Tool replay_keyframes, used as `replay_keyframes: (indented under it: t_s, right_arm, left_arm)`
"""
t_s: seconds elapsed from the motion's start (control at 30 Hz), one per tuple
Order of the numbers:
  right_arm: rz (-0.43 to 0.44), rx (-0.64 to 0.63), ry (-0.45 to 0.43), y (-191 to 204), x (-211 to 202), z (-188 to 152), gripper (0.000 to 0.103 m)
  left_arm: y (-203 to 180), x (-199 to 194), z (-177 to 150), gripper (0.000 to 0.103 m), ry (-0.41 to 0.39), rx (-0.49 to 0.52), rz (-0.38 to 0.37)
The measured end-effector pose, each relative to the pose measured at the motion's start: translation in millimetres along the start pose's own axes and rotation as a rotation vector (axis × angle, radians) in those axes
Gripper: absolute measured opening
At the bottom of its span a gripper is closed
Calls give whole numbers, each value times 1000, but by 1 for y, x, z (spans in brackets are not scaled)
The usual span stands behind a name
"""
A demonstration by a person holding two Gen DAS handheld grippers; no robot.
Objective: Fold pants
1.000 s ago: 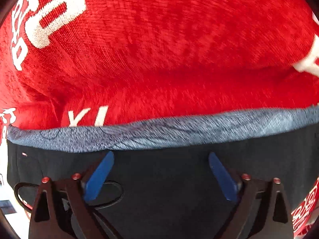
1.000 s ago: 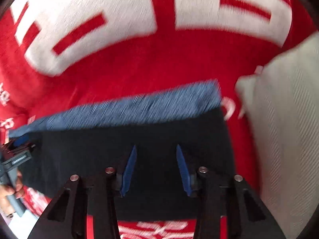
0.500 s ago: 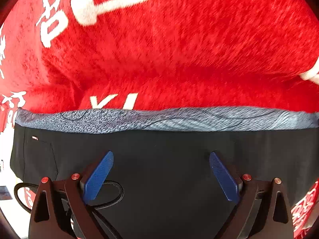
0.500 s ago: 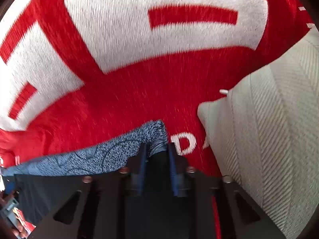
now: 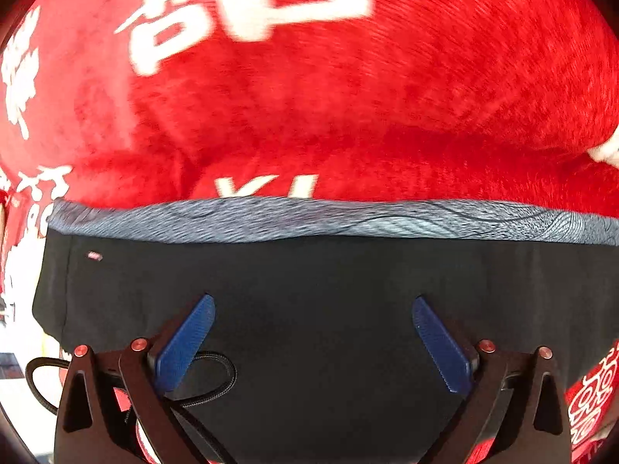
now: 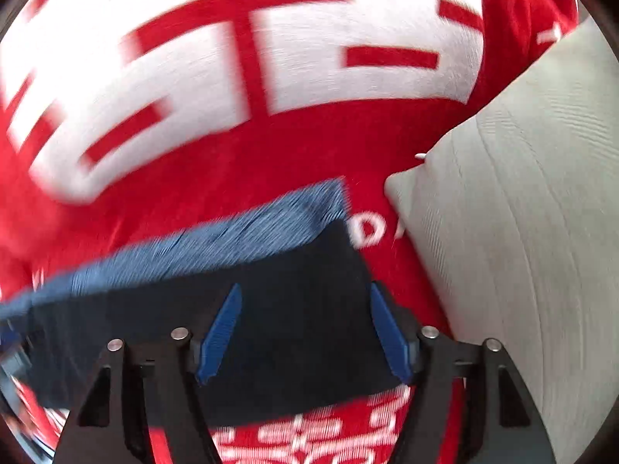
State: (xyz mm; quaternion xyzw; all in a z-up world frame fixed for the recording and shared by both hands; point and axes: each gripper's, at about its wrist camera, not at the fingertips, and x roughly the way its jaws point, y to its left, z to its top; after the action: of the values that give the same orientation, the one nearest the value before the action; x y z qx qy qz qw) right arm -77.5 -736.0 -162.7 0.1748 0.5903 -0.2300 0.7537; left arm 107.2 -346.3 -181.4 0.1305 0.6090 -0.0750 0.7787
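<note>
The black pants (image 5: 309, 282) lie folded flat on a red blanket, with a grey-blue heathered waistband (image 5: 329, 218) along the far edge. My left gripper (image 5: 311, 332) is open and empty, its blue pads wide apart above the black cloth. In the right wrist view the pants (image 6: 286, 282) show their right end, waistband (image 6: 216, 243) blurred. My right gripper (image 6: 305, 321) is open and empty, its right pad at the pants' right edge.
A red blanket (image 5: 348, 96) with white lettering covers the surface under the pants, also in the right wrist view (image 6: 216, 77). A pale grey ribbed cushion (image 6: 522, 212) lies close to the right of the pants.
My right gripper was shut on the waistband corner half a second ago; now it is open and drawn back. The left gripper stayed open and drifted slightly back.
</note>
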Motion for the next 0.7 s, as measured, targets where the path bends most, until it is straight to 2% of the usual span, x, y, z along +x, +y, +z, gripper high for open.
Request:
replay_keyframes:
  t_s: [0.1, 0.17, 0.33, 0.4, 0.43, 0.5, 0.6, 0.67, 0.7]
  right_arm:
    - [24, -33, -20, 13, -21, -28, 75]
    - [39, -47, -15, 28, -30, -42, 76]
    - [97, -65, 25, 70, -36, -74, 76]
    - [119, -68, 34, 90, -39, -86, 76]
    - [124, -67, 35, 97, -41, -80, 76]
    - [129, -62, 45, 113, -40, -87, 76]
    - [139, -44, 73, 140, -39, -108, 76]
    - [146, -46, 86, 164, -33, -100, 76]
    - [147, -53, 89, 173, -34, -104, 76]
  left_arm:
    - [29, -4, -3, 103, -2, -20, 12]
    - [59, 7, 1, 103, -17, -7, 36]
    - [124, 5, 8, 103, -70, 4, 96]
    - [165, 6, 15, 103, -76, -35, 64]
    - [183, 6, 18, 103, -83, -47, 28]
    - [192, 11, 20, 103, -94, -9, -10]
    - [178, 15, 19, 103, -84, 109, -1]
    - [166, 29, 18, 103, -69, 158, 32]
    - [160, 41, 18, 103, -62, 170, 94]
